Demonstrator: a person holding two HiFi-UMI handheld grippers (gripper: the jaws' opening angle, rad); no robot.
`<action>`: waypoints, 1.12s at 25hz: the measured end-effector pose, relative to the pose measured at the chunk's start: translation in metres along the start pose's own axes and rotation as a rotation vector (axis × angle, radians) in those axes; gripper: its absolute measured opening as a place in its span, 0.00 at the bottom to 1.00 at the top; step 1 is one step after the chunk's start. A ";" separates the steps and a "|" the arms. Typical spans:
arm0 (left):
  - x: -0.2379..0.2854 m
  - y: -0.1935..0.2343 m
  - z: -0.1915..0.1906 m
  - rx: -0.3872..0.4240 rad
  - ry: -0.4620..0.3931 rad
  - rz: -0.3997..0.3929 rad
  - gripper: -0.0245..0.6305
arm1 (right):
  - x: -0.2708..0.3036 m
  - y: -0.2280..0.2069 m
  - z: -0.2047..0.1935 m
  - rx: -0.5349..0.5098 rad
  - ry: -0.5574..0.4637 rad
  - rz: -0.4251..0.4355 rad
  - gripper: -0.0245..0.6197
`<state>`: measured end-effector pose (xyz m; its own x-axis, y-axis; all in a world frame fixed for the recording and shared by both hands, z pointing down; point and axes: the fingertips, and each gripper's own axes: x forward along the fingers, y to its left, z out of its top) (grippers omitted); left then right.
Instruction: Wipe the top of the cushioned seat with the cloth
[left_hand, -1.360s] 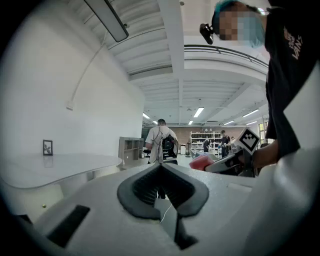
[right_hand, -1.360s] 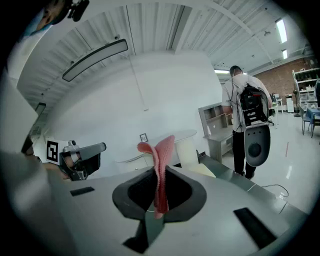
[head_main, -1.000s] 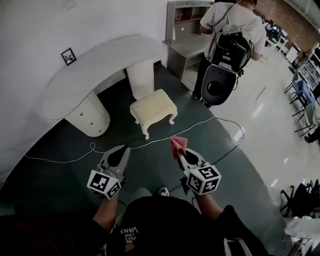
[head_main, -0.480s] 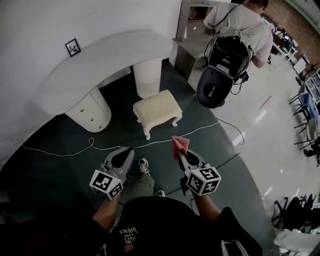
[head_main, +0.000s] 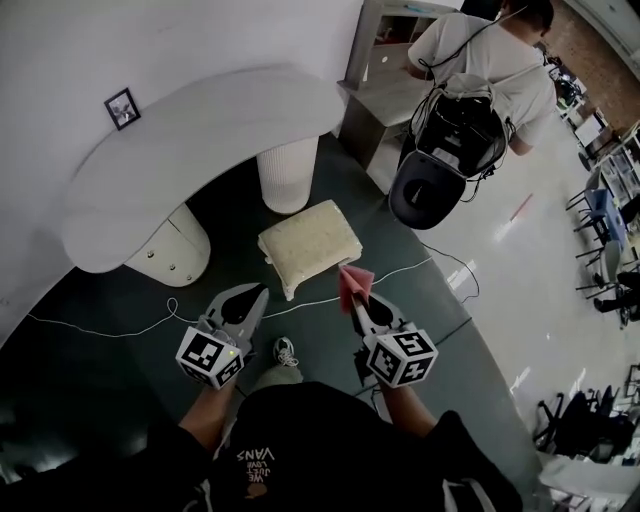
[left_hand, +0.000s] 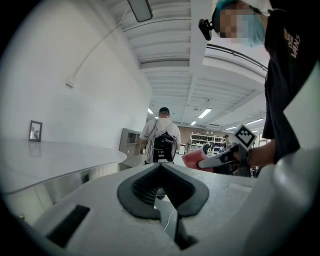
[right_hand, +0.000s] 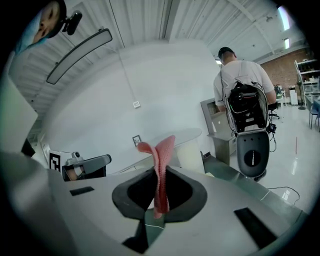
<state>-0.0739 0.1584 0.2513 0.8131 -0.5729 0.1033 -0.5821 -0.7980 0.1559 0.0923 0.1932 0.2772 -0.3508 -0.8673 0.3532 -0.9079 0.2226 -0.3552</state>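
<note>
While the cream, nubby-textured square cushioned seat sits on the dark green floor at the centre of the head view, the thin pink cloth stands just below it, pinched upright in the grey right gripper. At lower left, the grey left gripper has its jaws together on nothing. A smooth, curved white desk arcs across the upper left.

— You're not standing in a real home, are you?
— No. You're in a large open hall with a mock room set up inside it: a curved white wall, a curved desk, a small framed picture and a cushioned seat on dark flooring.
— And past that?
— Glossy white floor, office chairs, shelving racks and ceiling strip lights.
</note>
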 end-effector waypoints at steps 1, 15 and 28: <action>0.007 0.010 0.002 0.001 0.000 -0.005 0.06 | 0.011 -0.001 0.004 0.000 -0.001 -0.002 0.08; 0.058 0.109 0.000 -0.007 0.020 -0.012 0.06 | 0.123 -0.027 0.029 0.007 0.050 -0.039 0.08; 0.084 0.168 -0.025 -0.116 0.017 0.257 0.06 | 0.238 -0.072 0.022 -0.059 0.228 0.098 0.08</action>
<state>-0.1033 -0.0184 0.3110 0.6392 -0.7499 0.1704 -0.7656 -0.5995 0.2335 0.0789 -0.0387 0.3673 -0.4741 -0.7188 0.5085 -0.8766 0.3316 -0.3486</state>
